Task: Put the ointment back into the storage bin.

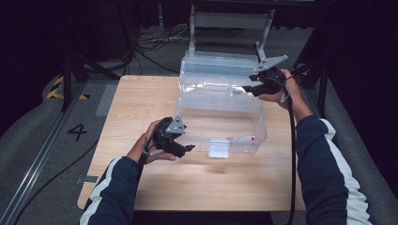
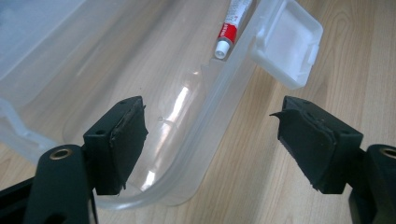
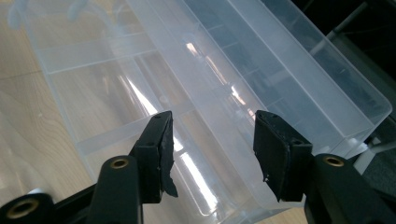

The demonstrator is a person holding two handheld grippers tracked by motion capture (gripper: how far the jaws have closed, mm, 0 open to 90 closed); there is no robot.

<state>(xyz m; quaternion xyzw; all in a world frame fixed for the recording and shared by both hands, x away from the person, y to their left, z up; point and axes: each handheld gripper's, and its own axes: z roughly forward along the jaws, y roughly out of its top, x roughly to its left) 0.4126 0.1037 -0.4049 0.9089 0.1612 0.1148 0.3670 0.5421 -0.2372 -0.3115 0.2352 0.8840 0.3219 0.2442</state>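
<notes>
Clear plastic box (image 1: 220, 122), mid-table, lid (image 1: 218, 70) raised at rear; tube (image 1: 240, 138) inside by front latch (image 1: 219, 148). Left gripper (image 1: 187, 148) at near corner, jaws wide, empty. Right gripper (image 1: 248, 88) at lid edge, jaws apart, empty, likely for closing.

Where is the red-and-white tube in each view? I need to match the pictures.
High view: the tube lies inside the clear box, against its near wall.
Left gripper view: top centre, inside the box.
Right gripper view: not in it.
Shared landmark: the clear box.
</notes>
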